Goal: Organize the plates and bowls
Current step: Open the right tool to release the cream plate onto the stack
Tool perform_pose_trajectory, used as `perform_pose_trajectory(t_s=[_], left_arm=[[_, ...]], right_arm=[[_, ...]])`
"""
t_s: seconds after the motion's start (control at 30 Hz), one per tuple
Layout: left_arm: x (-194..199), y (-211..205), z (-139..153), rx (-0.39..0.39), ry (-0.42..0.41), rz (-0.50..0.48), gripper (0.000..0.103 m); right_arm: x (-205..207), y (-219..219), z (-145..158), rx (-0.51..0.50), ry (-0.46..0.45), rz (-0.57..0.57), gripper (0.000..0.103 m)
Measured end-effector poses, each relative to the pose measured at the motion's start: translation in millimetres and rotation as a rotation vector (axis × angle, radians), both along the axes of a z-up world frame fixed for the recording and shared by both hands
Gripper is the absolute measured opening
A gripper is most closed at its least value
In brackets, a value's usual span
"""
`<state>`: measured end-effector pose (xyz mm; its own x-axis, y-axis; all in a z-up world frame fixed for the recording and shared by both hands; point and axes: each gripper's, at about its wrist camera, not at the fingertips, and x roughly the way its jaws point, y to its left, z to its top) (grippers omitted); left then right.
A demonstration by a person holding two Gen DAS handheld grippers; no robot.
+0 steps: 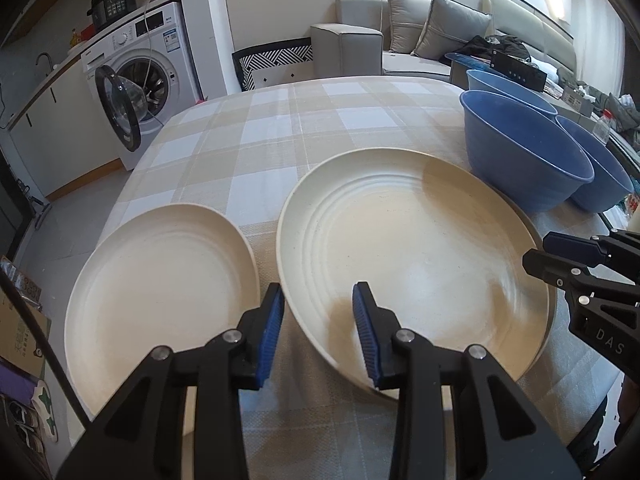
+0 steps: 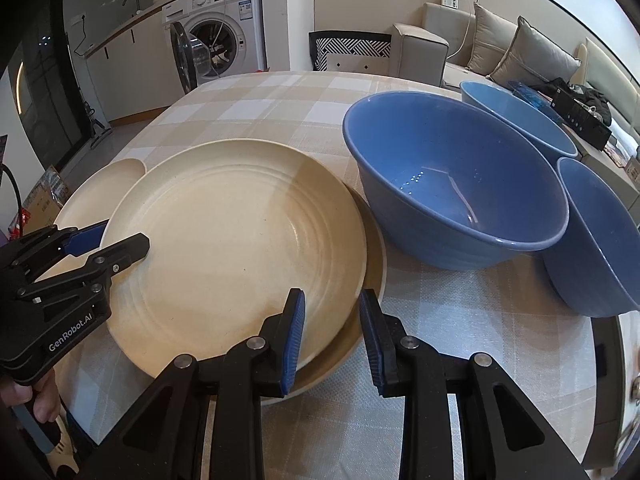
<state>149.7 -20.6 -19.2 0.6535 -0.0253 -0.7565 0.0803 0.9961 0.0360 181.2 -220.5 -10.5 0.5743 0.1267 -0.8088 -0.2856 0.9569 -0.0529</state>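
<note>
Checked beige-and-white tablecloth (image 1: 280, 128) covers the table under both my tongs, with a washing machine (image 1: 148, 80) and a grey sofa (image 1: 400, 36) in the room beyond. My left gripper (image 1: 318, 320) stands parted, its blue pads astride the near rim of the large cream plate (image 1: 400, 248) without pressing on it; one pad sits outside the rim, the other over the plate's inner slope. I judge that I have just set this plate down or am about to take it, since nothing is clamped. A second cream plate (image 1: 160, 280) lies just left of those tongs, flat on the cloth. My right gripper (image 2: 332, 320) is also parted and grips nothing; its left pad hangs over the top plate's edge, its right pad outside. Only the right view shows why that plate sits slightly tilted: it rests on another cream plate (image 2: 374, 264) beneath it, whose rim peeps out on the right, so the stack is begun. That view also shows all three blue bowls (image 2: 452, 176) standing apart ahead and to the right, not yet nested, one of them leaning on its neighbour.
</note>
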Motion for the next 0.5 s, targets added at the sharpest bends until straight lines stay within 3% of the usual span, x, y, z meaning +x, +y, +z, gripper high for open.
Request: perform_pose_trajectory(t_s=[0.23, 0.37, 0.5], left_arm=[[-2.0, 9.2, 7.4, -0.013, -0.029, 0.041, 0.035], [-4.8, 13.9, 10.9, -0.023, -0.039, 0.049, 0.045], [-9.4, 16.2, 15.3, -0.037, -0.050, 0.041, 0.049]], right_arm=[[-5.1, -4.7, 1.9, 0.013, -0.001, -0.014, 0.032], [-8.5, -2.1, 7.4, 0.038, -0.012, 0.005, 0.048], [-13.2, 3.7, 12.9, 0.049, -0.026, 0.031, 0.055]])
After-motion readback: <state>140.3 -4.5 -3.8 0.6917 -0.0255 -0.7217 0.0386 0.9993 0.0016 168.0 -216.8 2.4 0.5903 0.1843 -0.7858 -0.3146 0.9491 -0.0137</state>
